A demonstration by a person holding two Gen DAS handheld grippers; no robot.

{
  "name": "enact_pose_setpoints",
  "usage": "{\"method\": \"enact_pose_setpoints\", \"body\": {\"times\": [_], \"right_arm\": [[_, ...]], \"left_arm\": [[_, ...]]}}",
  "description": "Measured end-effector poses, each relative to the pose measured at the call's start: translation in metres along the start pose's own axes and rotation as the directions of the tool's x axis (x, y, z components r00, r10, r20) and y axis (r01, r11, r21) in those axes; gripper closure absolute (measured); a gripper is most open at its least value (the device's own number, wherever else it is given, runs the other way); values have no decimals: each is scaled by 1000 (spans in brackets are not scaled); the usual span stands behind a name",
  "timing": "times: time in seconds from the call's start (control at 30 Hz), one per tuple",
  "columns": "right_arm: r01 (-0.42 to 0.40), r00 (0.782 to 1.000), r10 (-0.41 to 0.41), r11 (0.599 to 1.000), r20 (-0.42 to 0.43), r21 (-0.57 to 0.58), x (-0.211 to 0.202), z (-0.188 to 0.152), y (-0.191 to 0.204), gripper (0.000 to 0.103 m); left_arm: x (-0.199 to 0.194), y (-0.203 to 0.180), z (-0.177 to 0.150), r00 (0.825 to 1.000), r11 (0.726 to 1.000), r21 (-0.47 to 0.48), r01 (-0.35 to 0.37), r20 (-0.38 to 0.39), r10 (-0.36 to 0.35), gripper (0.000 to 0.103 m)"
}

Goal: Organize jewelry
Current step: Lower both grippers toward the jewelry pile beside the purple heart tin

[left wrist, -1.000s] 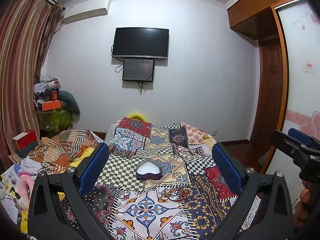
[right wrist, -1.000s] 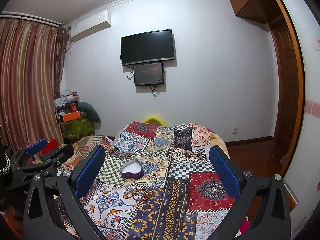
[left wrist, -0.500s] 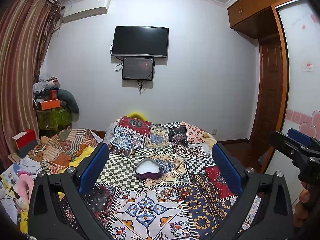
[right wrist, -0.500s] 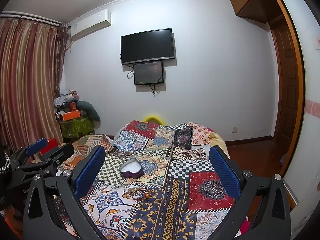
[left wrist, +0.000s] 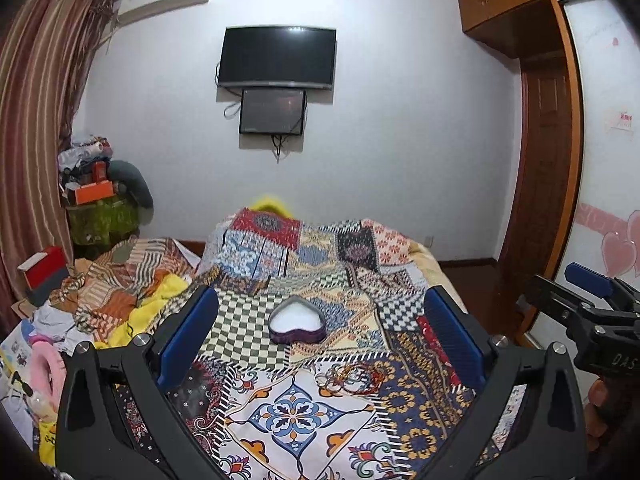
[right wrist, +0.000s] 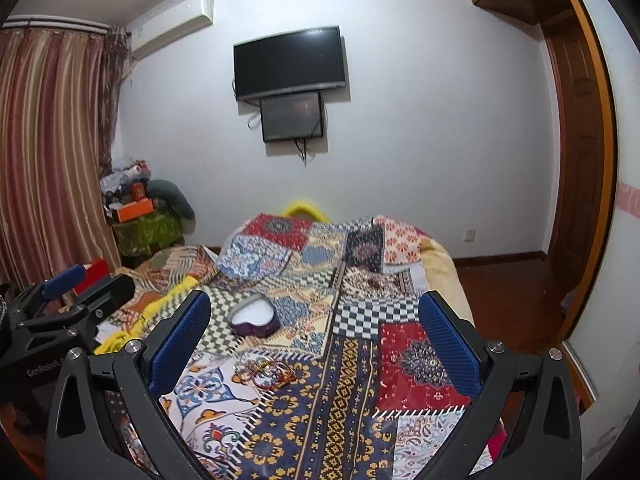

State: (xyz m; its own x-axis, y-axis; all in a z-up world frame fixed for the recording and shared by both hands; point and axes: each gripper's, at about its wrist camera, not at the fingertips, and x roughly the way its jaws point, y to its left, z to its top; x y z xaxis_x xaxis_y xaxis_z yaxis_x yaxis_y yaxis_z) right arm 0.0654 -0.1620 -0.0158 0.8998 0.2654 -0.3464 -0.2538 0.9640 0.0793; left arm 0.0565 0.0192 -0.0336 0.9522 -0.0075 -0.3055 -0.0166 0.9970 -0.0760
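Observation:
A purple heart-shaped box [left wrist: 297,323] with a white lining lies open on the patchwork bedspread [left wrist: 304,412]. A small heap of bangles and rings [left wrist: 352,376] rests on the cloth just in front of it. My left gripper [left wrist: 320,336] hangs above the bed, open, the box framed between its blue pads, nothing held. In the right wrist view the box [right wrist: 254,317] and the bangles [right wrist: 266,370] lie left of centre. My right gripper [right wrist: 314,336] is open and empty too. Each gripper shows at the edge of the other's view.
A crumpled striped blanket [left wrist: 120,280] and clutter [left wrist: 36,344] fill the bed's left side. A green stand piled with boxes [left wrist: 100,208] is in the left corner. Wardrobe and door [left wrist: 552,160] stand right. Two screens [left wrist: 276,76] hang on the far wall.
Both grippers have drifted slightly, tilting a little downward; the screens sit a touch higher in view. The box and bangles have not moved, and both grippers stay open.

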Motion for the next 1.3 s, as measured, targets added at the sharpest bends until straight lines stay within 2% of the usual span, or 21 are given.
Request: {"method": "enact_pose_setpoints", "body": {"times": [0.2, 0.33, 0.47, 0.63, 0.83, 1.0, 1.1, 1.17, 1.3], "right_arm": [[25, 994, -24, 1000, -106, 0, 39, -13, -12, 0], [36, 979, -37, 999, -199, -11, 68, -28, -21, 0], [21, 959, -23, 1000, -283, -10, 95, -42, -28, 0], [-16, 934, 9, 1000, -356, -18, 120, -57, -31, 2], [-88, 914, 65, 995, -401, -39, 138, -65, -22, 15], [-136, 896, 108, 990, -431, -34, 154, -68, -19, 32], [-165, 879, 139, 986, -455, -17, 162, -70, -20, 43], [-174, 870, 148, 985, -470, -13, 167, -72, -19, 47], [-181, 861, 151, 983, -487, -15, 171, -77, -16, 47]], "left_arm": [[44, 13, -19, 994, 1000, -14, -16, -112, 15, 0], [75, 25, -36, 978, 999, -24, -27, -208, 21, 9], [114, 35, -58, 943, 998, -50, -25, -334, 7, 18], [140, 36, -79, 907, 999, -37, 8, -420, -23, 30], [158, 30, -88, 883, 997, -27, 77, -463, -80, 38], [168, 28, -93, 875, 997, 15, 80, -480, -63, 52], [178, 30, -99, 855, 995, 9, 100, -511, -82, 58], [183, 29, -103, 844, 994, 8, 110, -529, -89, 58], [188, 24, -111, 823, 990, 0, 144, -555, -119, 58]]}}
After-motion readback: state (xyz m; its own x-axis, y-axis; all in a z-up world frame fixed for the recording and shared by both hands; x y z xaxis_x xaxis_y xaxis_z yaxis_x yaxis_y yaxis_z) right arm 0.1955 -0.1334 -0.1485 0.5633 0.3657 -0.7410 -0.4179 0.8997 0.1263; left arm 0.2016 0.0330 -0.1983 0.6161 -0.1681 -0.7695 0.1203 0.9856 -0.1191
